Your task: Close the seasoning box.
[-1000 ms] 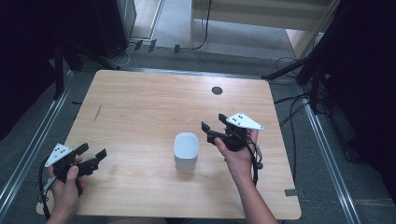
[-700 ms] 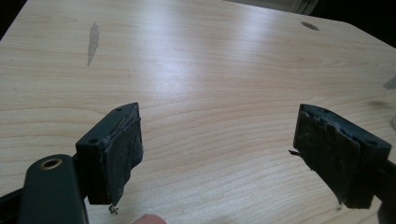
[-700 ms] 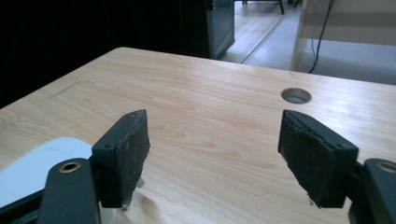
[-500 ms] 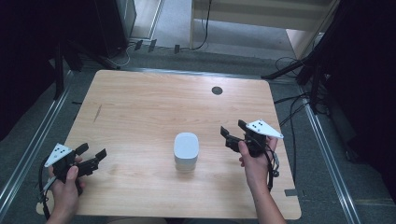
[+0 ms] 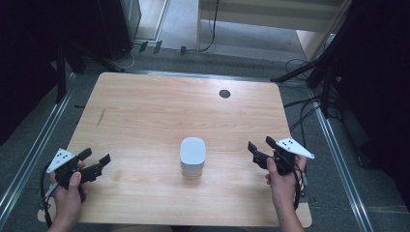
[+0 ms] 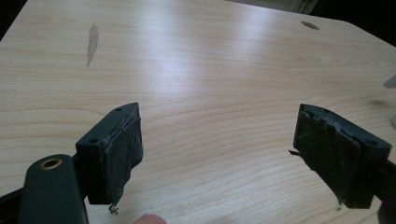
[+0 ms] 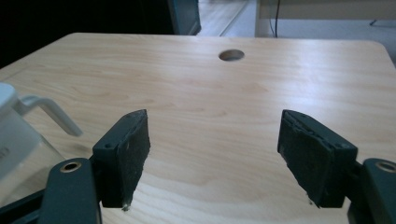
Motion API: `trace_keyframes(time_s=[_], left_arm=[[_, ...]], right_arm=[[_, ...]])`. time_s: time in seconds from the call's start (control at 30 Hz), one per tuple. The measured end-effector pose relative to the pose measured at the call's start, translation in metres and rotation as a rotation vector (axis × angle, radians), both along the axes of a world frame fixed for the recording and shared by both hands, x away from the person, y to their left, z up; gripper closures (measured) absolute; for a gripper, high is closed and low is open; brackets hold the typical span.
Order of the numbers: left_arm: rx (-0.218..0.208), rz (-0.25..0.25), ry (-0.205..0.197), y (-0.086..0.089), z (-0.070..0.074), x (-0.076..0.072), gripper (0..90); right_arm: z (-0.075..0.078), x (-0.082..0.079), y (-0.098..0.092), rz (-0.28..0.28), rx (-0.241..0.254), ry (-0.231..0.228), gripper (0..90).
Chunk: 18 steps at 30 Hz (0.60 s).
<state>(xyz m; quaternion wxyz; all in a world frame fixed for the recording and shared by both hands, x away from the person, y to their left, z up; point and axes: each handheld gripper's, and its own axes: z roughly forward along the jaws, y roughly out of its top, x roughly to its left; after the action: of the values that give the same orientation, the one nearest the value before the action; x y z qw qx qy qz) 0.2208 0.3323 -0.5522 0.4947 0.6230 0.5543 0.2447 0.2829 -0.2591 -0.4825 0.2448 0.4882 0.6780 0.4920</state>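
Jug [image 5: 193,155], white-lidded, stands mid-desk [image 5: 145,111], untouched. Right tongs [image 5: 261,149] have drawn back toward the desk's right edge, released and empty; left tongs [image 5: 95,162] released too. It looks set down.

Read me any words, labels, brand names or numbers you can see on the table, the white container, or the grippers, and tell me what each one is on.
No text can be read.
White container: a faint dark mark low on its side in the right gripper view, too small and cut off to read.
Grey plates on the left gripper and right gripper: small dots, no letters.
Table: a hole and a stain, no print.
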Motion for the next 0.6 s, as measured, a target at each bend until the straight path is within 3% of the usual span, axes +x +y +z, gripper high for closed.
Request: trace_keyframes(time_s=[0.23, 0.6], left_arm=[[0.005, 0.013, 0.001, -0.001, 0.0, 0.0, 15.6], [0.007, 0.016, -0.003, 0.0, 0.0, -0.001, 15.6]], right_arm=[[-0.023, -0.02, -0.033, -0.062, 0.012, 0.025, 26.7], [-0.051, -0.042, -0.066, -0.116, -0.036, 0.077, 26.8]])
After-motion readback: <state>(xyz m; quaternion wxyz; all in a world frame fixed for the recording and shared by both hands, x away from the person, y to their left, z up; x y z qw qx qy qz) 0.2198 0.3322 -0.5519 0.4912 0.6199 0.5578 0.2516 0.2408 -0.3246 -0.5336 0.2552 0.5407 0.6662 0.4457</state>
